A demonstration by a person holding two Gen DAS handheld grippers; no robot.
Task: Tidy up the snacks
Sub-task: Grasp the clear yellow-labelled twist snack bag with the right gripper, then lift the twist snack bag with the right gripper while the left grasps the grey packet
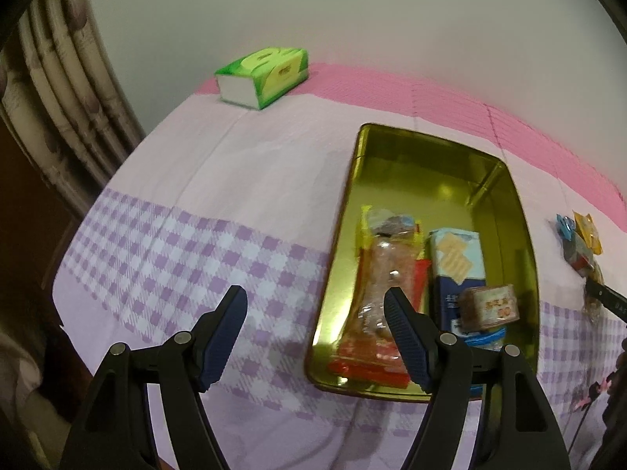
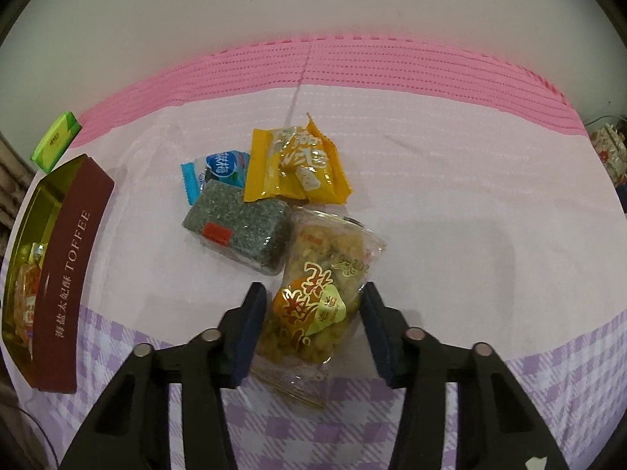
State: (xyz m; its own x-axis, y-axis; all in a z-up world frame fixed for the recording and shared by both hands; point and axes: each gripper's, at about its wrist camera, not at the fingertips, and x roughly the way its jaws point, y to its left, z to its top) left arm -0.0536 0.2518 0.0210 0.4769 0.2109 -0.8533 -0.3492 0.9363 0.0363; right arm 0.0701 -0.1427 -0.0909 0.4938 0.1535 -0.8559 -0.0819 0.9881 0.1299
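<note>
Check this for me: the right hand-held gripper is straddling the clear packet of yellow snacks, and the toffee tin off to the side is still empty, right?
Not quite. The right hand-held gripper does straddle the clear packet of yellow snacks, but the toffee tin is not empty: the left wrist view shows several snacks in it, among them a blue cracker box.

1. Your left gripper [image 1: 315, 331] hangs over the checked tablecloth [image 1: 176, 243], jaws apart with nothing between them.
2. Its right finger [image 1: 405, 333] overlaps the near left part of the gold tin [image 1: 354, 180] in this view (whether it touches anything there, you can't tell).
3. Inside the tin: a clear packet with red edging [image 1: 378, 274], a blue cracker box [image 1: 456, 258] beside it, and a small brown cube pack [image 1: 490, 305] at the box's near end.
4. A green tissue pack [image 1: 262, 76] sits far back on the left.
5. At the right edge, a few loose snack packets [image 1: 580, 243] lie on the cloth, with a dark finger tip [image 1: 605, 297] poking in.
</note>
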